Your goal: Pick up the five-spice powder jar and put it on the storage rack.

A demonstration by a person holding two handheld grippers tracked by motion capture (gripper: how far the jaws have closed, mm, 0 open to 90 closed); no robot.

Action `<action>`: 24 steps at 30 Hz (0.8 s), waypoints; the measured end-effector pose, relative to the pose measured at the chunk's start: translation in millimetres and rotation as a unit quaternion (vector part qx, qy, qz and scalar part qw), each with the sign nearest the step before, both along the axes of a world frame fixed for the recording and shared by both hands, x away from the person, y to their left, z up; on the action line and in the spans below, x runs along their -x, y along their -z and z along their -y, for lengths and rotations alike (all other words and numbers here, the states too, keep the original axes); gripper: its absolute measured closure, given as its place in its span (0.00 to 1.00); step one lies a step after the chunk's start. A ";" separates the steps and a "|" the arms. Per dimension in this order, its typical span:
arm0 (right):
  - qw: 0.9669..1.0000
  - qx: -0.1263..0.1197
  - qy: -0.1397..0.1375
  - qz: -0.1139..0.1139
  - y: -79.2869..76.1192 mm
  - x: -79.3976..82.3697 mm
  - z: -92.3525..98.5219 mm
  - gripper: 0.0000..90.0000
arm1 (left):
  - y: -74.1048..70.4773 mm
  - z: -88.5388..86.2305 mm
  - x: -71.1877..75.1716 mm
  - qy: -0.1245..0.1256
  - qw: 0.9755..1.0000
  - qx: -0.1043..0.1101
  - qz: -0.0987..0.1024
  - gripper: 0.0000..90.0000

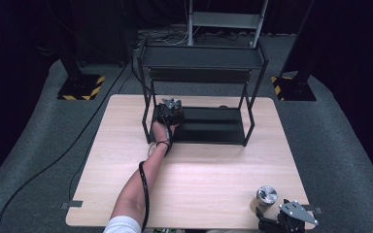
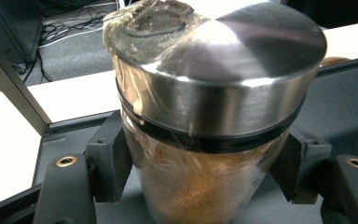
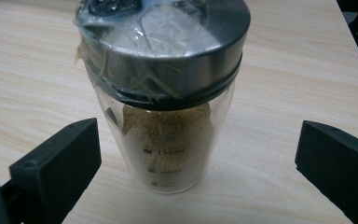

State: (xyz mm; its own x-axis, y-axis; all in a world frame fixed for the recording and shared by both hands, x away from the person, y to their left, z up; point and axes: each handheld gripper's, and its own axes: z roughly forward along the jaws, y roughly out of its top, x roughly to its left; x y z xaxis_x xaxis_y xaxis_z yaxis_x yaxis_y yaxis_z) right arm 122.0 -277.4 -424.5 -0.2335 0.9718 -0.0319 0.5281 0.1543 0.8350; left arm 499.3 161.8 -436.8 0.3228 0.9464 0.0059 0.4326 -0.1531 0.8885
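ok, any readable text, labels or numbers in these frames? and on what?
Glass jar between the right tool's open jaws: three printed graduation marks. The top one looks like "150ml"; the two below are too blurred to read.
Jar gripped by the left tool at the shelf: no print visible.
Yellow-black hazard stripes on the stand bases: a marking, no words.

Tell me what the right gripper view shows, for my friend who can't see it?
A glass jar of tan powder with a shiny metal lid stands on a wooden table. The right gripper waits open, one black jaw on each side.
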 end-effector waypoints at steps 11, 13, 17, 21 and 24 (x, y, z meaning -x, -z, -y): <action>1.000 -0.001 0.001 0.001 0.1 0.3 0.6 0.00 | -1.8 1.4 -4.9 -0.002 1.000 -0.002 -0.004 0.34; 1.000 -0.001 0.000 0.001 0.2 0.3 0.6 0.00 | -1.1 1.4 -5.1 -0.002 1.000 0.000 -0.002 0.34; 1.000 -0.001 0.000 0.000 0.4 0.1 0.8 0.00 | -1.3 3.1 -6.1 -0.006 1.000 -0.001 -0.003 0.34; 1.000 -0.001 0.001 0.001 0.2 0.2 0.6 0.00 | -2.5 3.9 -6.7 -0.006 1.000 -0.005 -0.004 0.34; 1.000 0.000 0.001 0.001 0.1 0.5 1.0 0.00 | -6.4 6.5 -7.9 -0.011 1.000 -0.010 -0.013 0.33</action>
State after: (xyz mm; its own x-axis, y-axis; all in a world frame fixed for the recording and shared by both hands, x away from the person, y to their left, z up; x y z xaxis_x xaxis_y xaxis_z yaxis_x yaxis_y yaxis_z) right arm 121.5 -278.3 -424.6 -0.2320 0.9722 -0.0323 0.5272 0.1536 0.8357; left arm 507.2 155.3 -430.4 0.3030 0.9529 0.0165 0.4581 -0.1608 0.8742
